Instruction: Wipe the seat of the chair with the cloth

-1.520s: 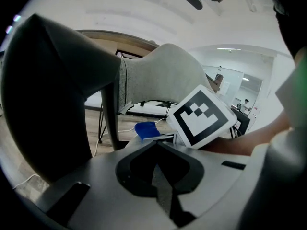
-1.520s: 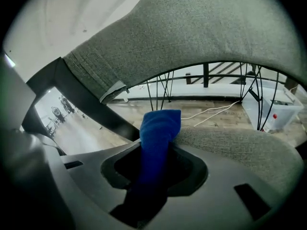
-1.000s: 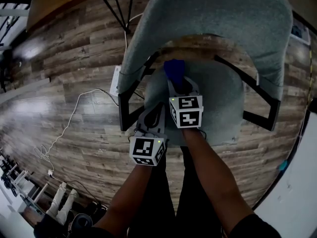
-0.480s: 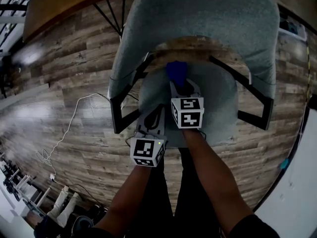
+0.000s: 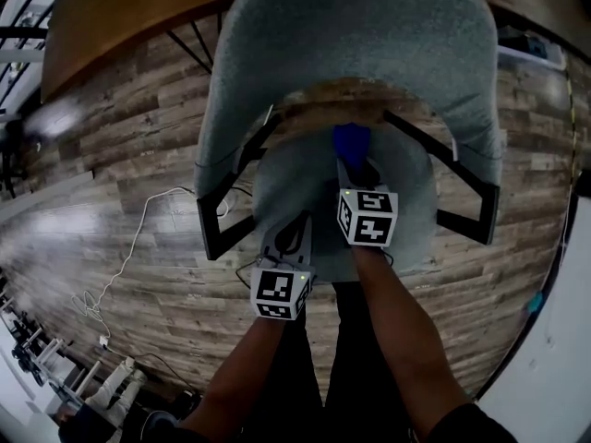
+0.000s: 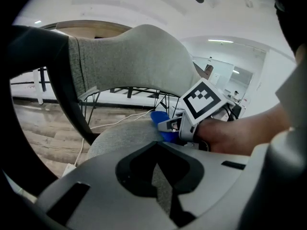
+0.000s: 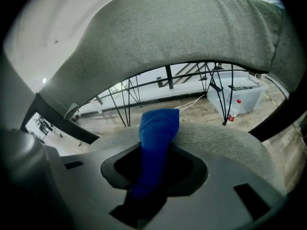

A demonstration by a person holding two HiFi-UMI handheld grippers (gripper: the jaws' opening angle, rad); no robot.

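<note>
A thin white cable point(image 5: 138, 218) loops over the brown wood-plank floor point(image 5: 111, 146) at the far left. Next comes the grey upholstered chair point(image 5: 226, 100), with black metal arms point(image 5: 220, 227) joining its curved backrest point(image 5: 355, 35) to its round grey fabric seat point(image 5: 416, 201). The floor shows through the open gap between the two.

The left gripper point(image 5: 294, 233), a grey two-jaw tool topped by a marker cube, sits at the front left edge of the seat. Its own view shows its jaws brought together with nothing caught in them, and only a sliver of seat weave shows behind.

Just right of it and further toward the backrest is the bright blue cloth point(image 5: 352, 143). It is soft and nappy, and bunched into a thick, narrow roll rather than spread flat. Its free end is rounded and folded over on itself, and it rests on the seat close to the rear edge, right of the seat's middle. The other end runs back into the right gripper point(image 5: 356, 169), whose jaws are clamped tight on it. In the right gripper view the blue roll fills the slot between them and stands out well beyond their tips. The seat around it shows a fine, even grey weave.

Furthest right in the right gripper view, a clear plastic box point(image 7: 237, 96) stands on the floor beyond the chair, with a red-capped bottle point(image 7: 235, 110) just beside it.
</note>
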